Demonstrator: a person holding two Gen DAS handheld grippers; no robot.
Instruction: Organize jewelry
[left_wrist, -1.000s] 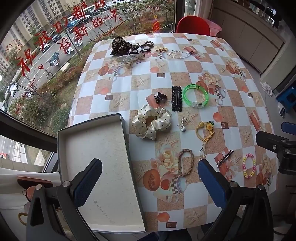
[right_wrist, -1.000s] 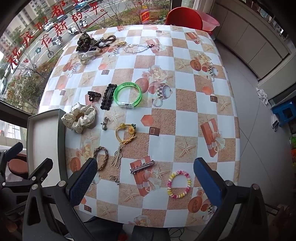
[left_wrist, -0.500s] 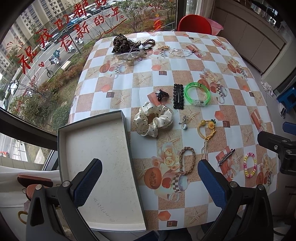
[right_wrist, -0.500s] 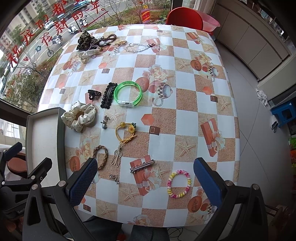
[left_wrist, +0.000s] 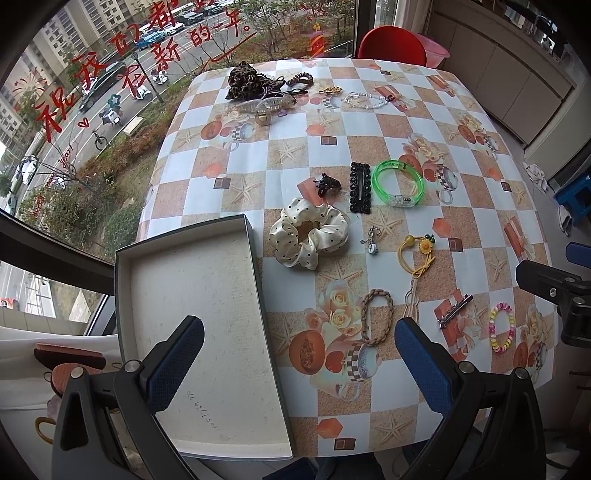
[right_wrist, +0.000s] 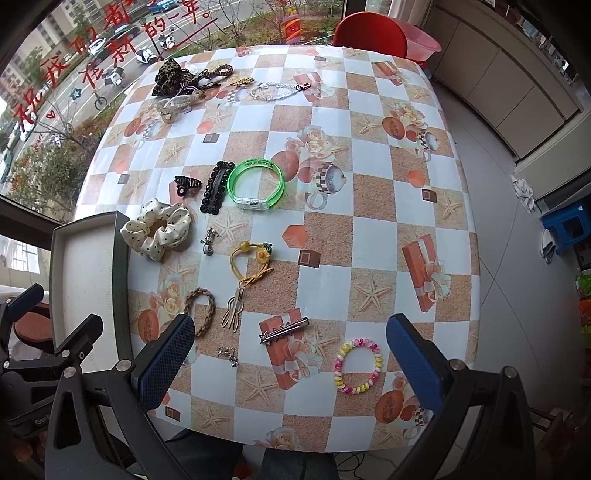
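A home, high up in an apartment block: ahead of the tongs a dining table (left_wrist: 369, 147) in patterned oilcloth, beyond it a red chair (left_wrist: 391, 44), a street-view window (left_wrist: 110, 92) with festive red lettering, cabinets (right_wrist: 498, 74) to the right

Right half of worktop (right_wrist: 388, 206) bare, open approach. Left-centre crowded: scrunchie (left_wrist: 308, 236) just beside tray (left_wrist: 255, 258) rim, black clip (left_wrist: 360, 186) nearly touching green bangle (left_wrist: 398, 183). Far edge blocked by leopard scrunchie (left_wrist: 245, 83) pile.
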